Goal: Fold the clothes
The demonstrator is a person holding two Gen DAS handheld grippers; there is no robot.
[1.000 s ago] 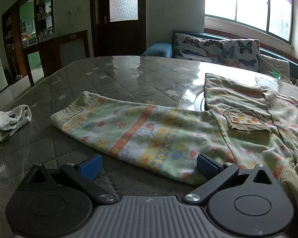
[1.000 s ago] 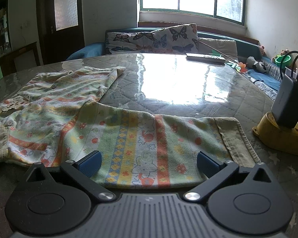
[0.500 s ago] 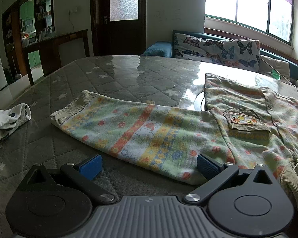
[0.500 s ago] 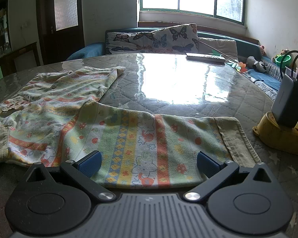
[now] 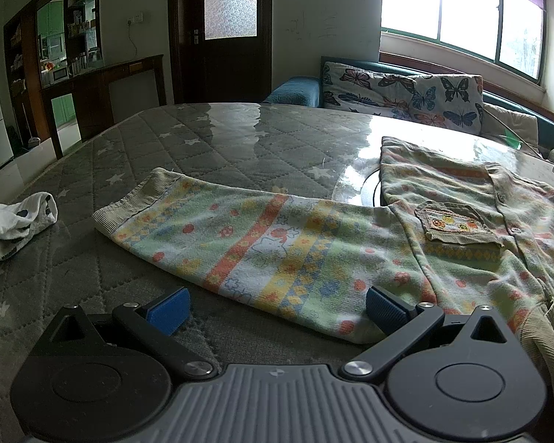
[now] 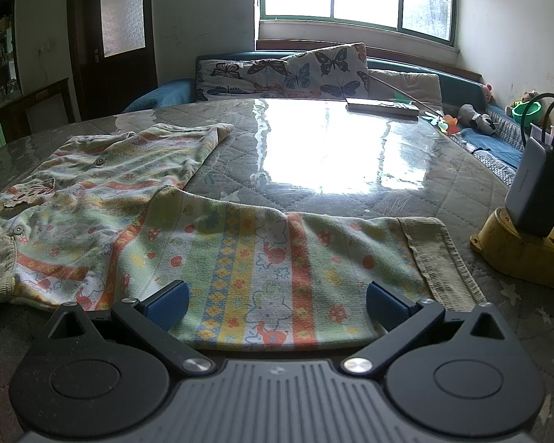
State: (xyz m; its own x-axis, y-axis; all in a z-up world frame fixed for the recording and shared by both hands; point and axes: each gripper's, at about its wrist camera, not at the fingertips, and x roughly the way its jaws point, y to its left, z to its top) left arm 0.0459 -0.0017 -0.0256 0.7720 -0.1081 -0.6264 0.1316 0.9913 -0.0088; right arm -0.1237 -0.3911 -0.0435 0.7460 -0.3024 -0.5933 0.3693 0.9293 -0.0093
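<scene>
Both tools wide and empty, sleeves still spread out.
I fear my left tool [image 5: 275, 304] and right tool [image 6: 276, 302] pinching only the cardigan's [image 5: 461, 229] top layer on the slick desk [image 6: 332, 155].

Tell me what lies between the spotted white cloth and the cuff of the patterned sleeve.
Only bare quilted tablecloth lies between the spotted white cloth and the sleeve cuff, as the left wrist view shows.

Left claw [image 5: 275, 308]: edges slightly back from the shirt [image 5: 314, 251]; sleeve hem now sits a bit farther ahead of its wide-apart fingers.
Right claw [image 6: 275, 304]: barely shifts over its sleeve.
</scene>
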